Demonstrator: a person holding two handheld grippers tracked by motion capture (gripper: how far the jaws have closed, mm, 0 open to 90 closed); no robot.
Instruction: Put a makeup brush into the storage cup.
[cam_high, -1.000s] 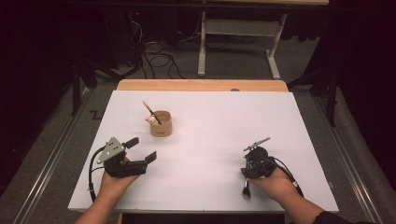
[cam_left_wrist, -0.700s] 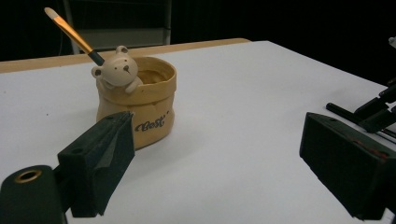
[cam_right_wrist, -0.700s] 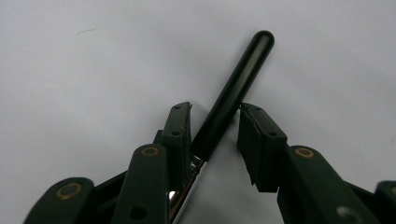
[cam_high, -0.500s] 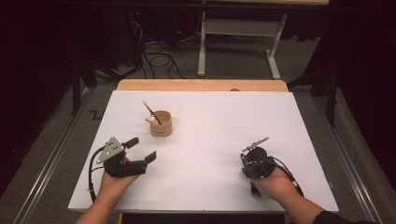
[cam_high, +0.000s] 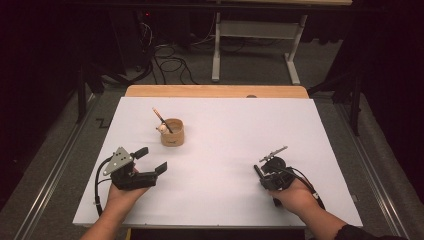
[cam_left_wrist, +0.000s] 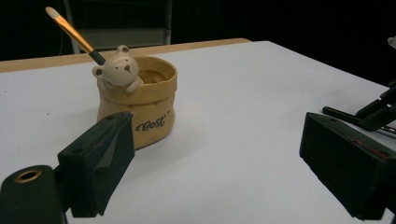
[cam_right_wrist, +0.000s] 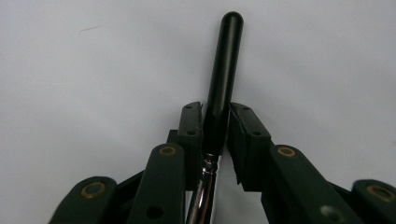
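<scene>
Your left gripper (cam_high: 150, 167) rests low on the white table (cam_high: 225, 125) at its near left, jaws wide with nothing between them, aimed at the tan bear-faced pot (cam_left_wrist: 138, 100) just ahead; in the left gripper view the pot sits between and beyond the two black pads, apart from both. That placement reads as a standby, ready to steady the pot rather than grip it yet. In the pot a brush (cam_left_wrist: 74, 35) with an orange handle and pale tip already leans, propped behind the small bear head (cam_left_wrist: 117, 71) on the rim (the pot is evidently the holder for such tools). Across the bare middle of the table, your right gripper (cam_high: 261, 172) lies near the right front edge. Its jaws have just been closing and now stand narrow on a black-handled tool (cam_right_wrist: 224, 74): in the right gripper view the pads pinch the black handle just above its shiny metal collar, the rounded handle end pointing away over the table. In the high view the slim metal end (cam_high: 273, 153) juts up and back past the gripper. The grip sits near the collar, which I judge leaves the handle free to enter the pot first.
</scene>
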